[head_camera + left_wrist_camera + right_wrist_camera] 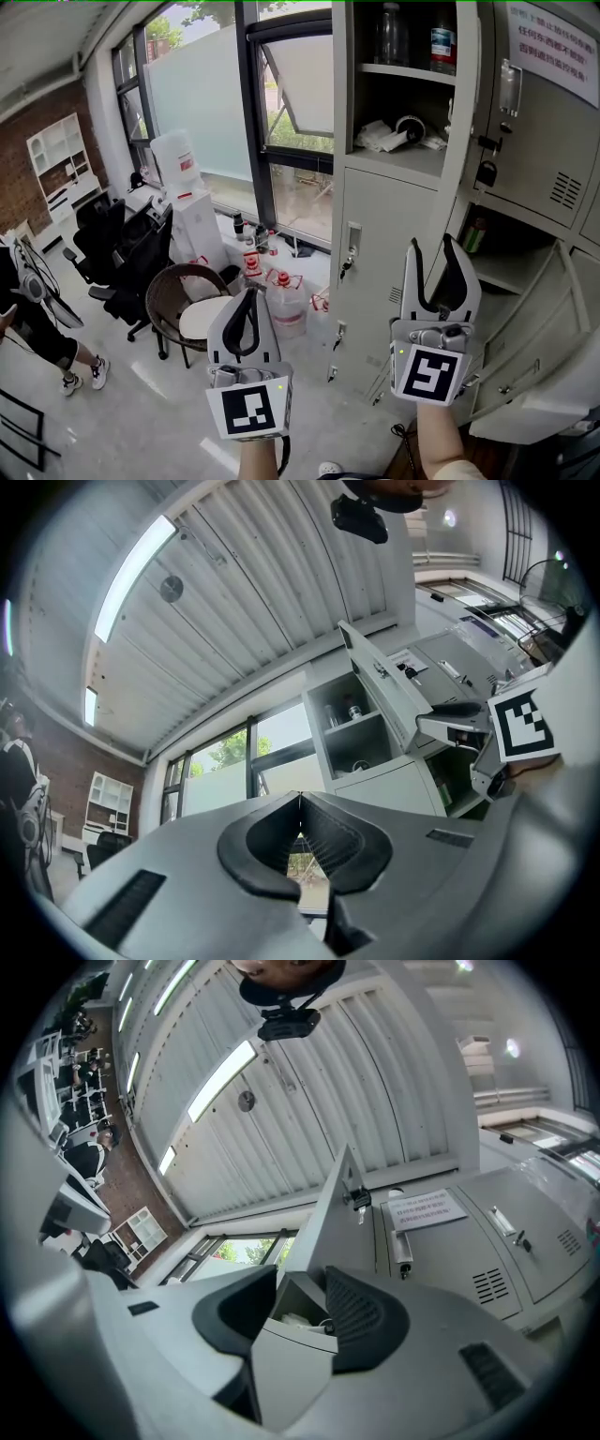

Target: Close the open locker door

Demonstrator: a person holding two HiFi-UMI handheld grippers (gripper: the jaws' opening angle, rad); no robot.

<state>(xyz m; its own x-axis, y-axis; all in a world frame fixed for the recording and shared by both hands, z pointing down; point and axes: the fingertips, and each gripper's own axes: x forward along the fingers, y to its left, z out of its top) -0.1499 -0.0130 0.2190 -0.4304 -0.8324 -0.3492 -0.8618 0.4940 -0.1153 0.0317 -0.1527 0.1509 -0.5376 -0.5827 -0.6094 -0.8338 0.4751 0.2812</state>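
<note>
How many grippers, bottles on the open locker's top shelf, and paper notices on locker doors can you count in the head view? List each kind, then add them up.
Grippers: 2, the left gripper and the right gripper
Bottles: 2
Paper notice: 1
Total: 5

Daylight enters through the windows (197, 103), overexposing the panes. Ceiling light strips (131, 578) are blown out in both gripper views. Room illumination is bright and even; shadows on the floor (159, 412) are soft. Gripper views show strong fisheye curvature, dark vignetted corners, and the left gripper (300, 797) slightly soft close to the lens.
</note>
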